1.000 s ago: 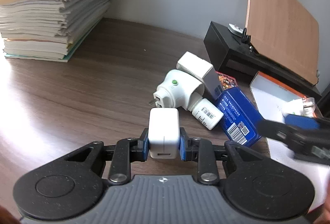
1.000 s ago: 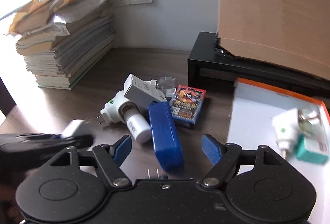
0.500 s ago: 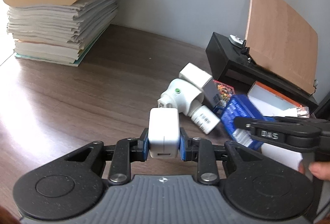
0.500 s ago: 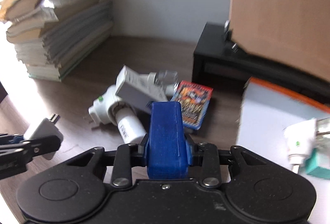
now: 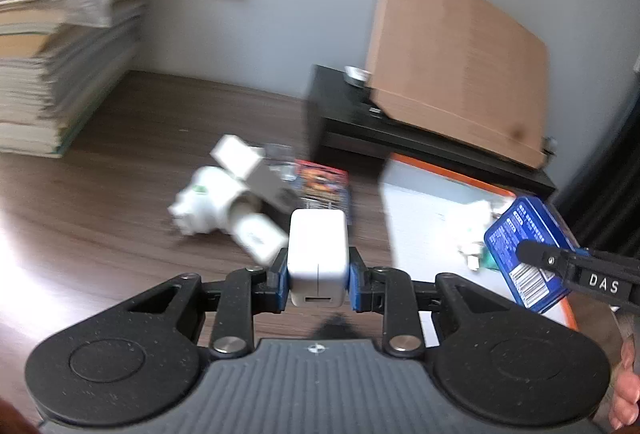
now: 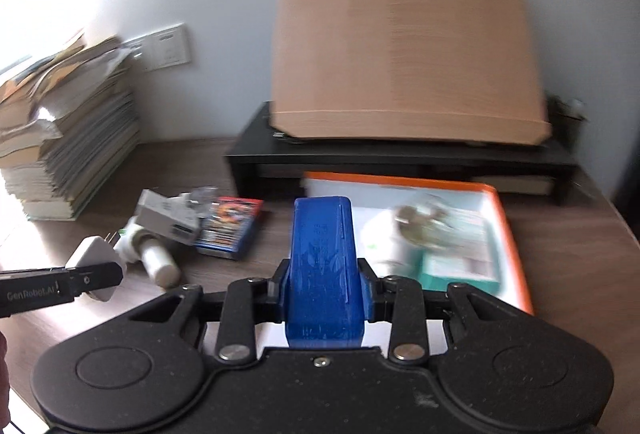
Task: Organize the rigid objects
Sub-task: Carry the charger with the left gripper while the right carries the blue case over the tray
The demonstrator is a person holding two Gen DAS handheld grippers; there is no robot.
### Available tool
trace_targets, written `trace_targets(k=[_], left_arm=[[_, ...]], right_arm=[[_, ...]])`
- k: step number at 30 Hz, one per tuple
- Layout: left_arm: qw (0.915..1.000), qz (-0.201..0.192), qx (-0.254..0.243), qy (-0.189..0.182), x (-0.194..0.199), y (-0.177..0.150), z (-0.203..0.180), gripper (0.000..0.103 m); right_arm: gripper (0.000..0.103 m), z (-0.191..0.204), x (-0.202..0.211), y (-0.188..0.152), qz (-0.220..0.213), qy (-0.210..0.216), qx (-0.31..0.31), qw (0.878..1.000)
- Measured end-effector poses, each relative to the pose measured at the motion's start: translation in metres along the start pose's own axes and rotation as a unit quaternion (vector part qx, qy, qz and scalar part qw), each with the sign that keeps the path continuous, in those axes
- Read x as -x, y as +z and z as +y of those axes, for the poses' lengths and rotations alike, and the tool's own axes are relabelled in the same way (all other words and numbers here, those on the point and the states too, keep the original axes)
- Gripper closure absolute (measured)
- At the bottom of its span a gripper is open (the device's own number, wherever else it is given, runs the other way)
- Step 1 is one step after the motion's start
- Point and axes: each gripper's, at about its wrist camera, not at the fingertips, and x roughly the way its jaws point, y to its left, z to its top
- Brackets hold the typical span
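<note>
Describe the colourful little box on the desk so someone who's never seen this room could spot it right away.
Start at the black stand under the tan board against the wall, then drop to the dark wooden desk in front of its left end. The colourful box lies flat there, beside the orange-rimmed tray. It is the only printed red-and-blue item among plain white plugs.
</note>
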Motion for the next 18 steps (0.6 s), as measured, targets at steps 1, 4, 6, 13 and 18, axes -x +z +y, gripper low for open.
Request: trace_targets(k=[1,4,6,13,18], left_arm=[[1.0000,0.002,-0.005,-0.007,-0.001,-0.001,-0.009,0.075],[0.9994,0.007,-0.021,-0.027,-0.005,-0.004,-0.036,0.075],[0.9986,0.009,-0.032,-0.041,-0.008,-0.006,-0.053,0.075],[0.9952,0.017,-0.064,-0.072,-0.020,-0.013,-0.100,0.075],[0.9938,0.020,-0.077,-0.078,-0.025,-0.013,-0.118,0.075]], right_arm=[[0.063,-0.007,0.004,-0.002,-0.001,-0.005,-0.003,1.000],[0.063,-0.026,0.018,-0.010,-0.005,-0.023,-0.013,1.000],[0.063,-0.038,0.025,-0.014,-0.007,-0.031,-0.021,0.999],[0.063,-0.067,0.045,-0.024,-0.013,-0.050,-0.041,0.998],[0.063,-0.078,0.051,-0.025,-0.017,-0.048,-0.049,0.998]])
